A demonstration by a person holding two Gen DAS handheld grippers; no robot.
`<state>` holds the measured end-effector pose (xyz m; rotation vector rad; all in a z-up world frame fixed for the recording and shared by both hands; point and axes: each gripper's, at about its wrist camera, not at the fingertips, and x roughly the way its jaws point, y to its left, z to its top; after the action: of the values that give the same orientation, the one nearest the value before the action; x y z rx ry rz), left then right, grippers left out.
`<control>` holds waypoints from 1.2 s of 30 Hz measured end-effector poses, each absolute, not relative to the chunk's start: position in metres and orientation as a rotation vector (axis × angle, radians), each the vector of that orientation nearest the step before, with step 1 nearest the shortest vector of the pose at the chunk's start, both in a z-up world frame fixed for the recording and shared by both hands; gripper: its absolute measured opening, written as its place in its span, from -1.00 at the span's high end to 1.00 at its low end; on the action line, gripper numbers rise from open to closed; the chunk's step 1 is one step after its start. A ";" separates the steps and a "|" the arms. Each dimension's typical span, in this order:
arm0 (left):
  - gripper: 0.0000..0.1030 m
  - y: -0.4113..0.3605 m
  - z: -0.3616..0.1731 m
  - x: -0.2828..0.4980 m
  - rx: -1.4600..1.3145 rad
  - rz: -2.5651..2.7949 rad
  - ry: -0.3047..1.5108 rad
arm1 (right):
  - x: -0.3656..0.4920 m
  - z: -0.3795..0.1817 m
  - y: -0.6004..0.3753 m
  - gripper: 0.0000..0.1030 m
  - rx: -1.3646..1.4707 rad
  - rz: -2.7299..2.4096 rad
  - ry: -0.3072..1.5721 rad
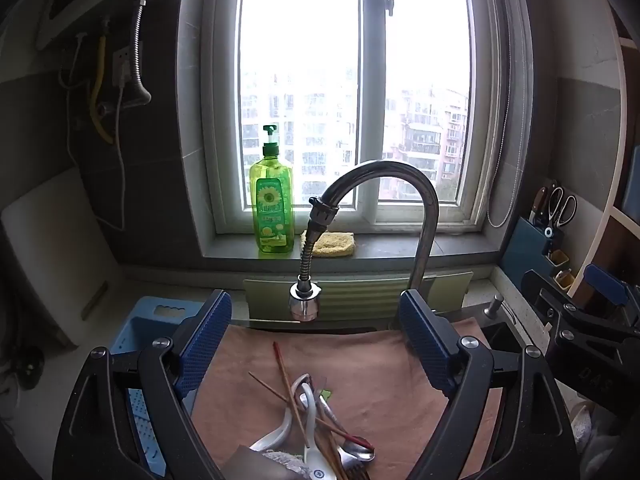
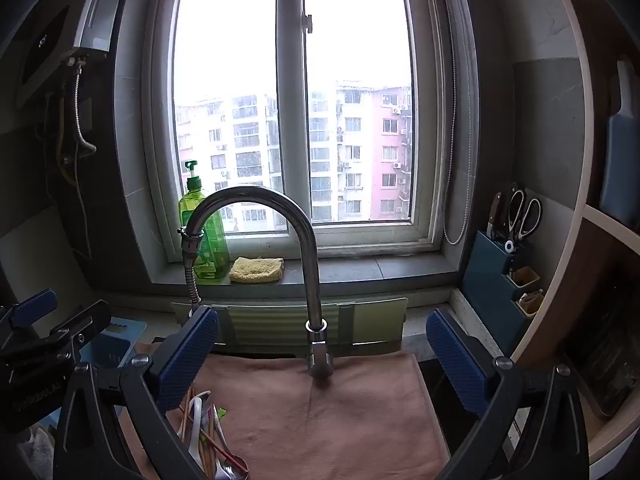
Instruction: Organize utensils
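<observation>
Low in the frame, utensils (image 1: 320, 424) lie heaped on the towel (image 1: 380, 380) for sorting; left gripper (image 1: 316, 344) and right gripper (image 2: 324, 360) hover spread wide, empty.

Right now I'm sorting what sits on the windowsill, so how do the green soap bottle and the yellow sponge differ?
The green soap bottle stands upright and tall; the yellow sponge lies flat and low. The bottle is see-through green plastic with a pump on top and a sunflower label; the sponge is dull yellow, rough and plain. The bottle stands nearer the left end of the windowsill, the sponge to its right. Both rest on the sill behind the faucet.
</observation>
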<state>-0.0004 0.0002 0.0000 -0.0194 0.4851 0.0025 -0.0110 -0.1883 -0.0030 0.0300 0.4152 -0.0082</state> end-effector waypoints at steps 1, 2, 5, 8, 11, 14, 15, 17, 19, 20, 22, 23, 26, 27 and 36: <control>-0.67 0.000 0.000 -0.001 -0.023 0.003 0.476 | -0.011 -0.003 -0.188 -0.99 0.030 -0.007 0.414; -0.67 0.001 0.000 -0.002 -0.023 0.005 0.475 | -0.011 -0.002 -0.188 -0.99 0.030 -0.007 0.412; -0.67 0.002 0.001 -0.004 -0.026 0.009 0.471 | -0.010 -0.001 -0.187 -0.99 0.029 -0.009 0.408; -0.67 0.004 0.005 -0.001 -0.035 0.014 0.475 | -0.008 0.000 -0.188 -0.99 0.030 -0.010 0.406; -0.67 0.004 0.005 0.000 -0.036 0.014 0.476 | -0.004 -0.002 -0.186 -0.99 0.032 -0.005 0.408; -0.67 0.003 0.005 0.000 -0.040 0.019 0.477 | -0.003 -0.005 -0.187 -0.99 0.032 -0.005 0.407; -0.67 0.003 0.006 -0.001 -0.040 0.022 0.474 | -0.003 -0.005 -0.189 -0.99 0.032 -0.005 0.406; -0.67 0.004 0.007 -0.001 -0.041 0.022 0.473 | -0.008 0.003 -0.188 -0.99 0.029 -0.004 0.403; -0.67 0.003 0.006 0.000 -0.039 0.019 0.476 | -0.008 0.004 -0.187 -0.99 0.028 -0.005 0.403; -0.67 0.003 0.006 0.000 -0.037 0.019 0.477 | -0.008 0.005 -0.187 -0.99 0.028 -0.005 0.403; -0.67 0.003 0.006 0.000 -0.040 0.019 0.476 | -0.008 0.005 -0.187 -0.99 0.027 -0.006 0.402; -0.67 0.003 0.005 0.000 -0.040 0.018 0.475 | -0.008 0.005 -0.187 -0.99 0.027 -0.005 0.402; -0.67 0.003 0.006 -0.001 -0.038 0.018 0.472 | -0.008 0.006 -0.187 -0.99 0.028 -0.005 0.402; -0.67 0.003 0.006 -0.001 -0.039 0.019 0.470 | -0.008 0.006 -0.187 -0.99 0.028 -0.004 0.402; -0.67 0.003 0.005 -0.001 -0.036 0.014 0.472 | -0.008 0.006 -0.186 -0.99 0.027 -0.006 0.401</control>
<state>-0.0006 0.0032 0.0052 -0.0364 0.4716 0.0138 -0.0082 -0.1865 0.0063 0.0265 0.4010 -0.0056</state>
